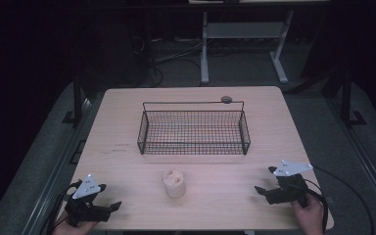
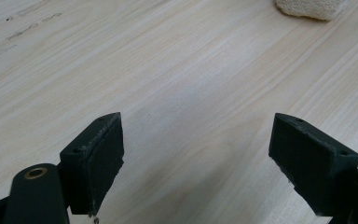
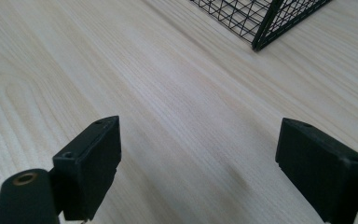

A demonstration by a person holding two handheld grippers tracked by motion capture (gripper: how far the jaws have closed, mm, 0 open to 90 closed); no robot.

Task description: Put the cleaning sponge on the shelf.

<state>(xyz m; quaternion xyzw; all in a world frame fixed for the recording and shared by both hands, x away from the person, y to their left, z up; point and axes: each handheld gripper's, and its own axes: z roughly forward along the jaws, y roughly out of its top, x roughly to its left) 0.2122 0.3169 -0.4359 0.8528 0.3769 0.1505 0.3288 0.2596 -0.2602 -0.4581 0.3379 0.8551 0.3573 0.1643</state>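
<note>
Currently: sponge-like pale block (image 1: 173,183) lies between left gripper (image 1: 108,197) and right gripper (image 1: 266,184), apart | both jaws spread, nothing held | wire basket (image 1: 194,146) beyond

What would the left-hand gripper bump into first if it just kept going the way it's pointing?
Most likely the pale spongy lump lying on the table. The left gripper, jaws open, has bare wood ahead, with that lump up and to the right, so it might pass beside it.
</note>
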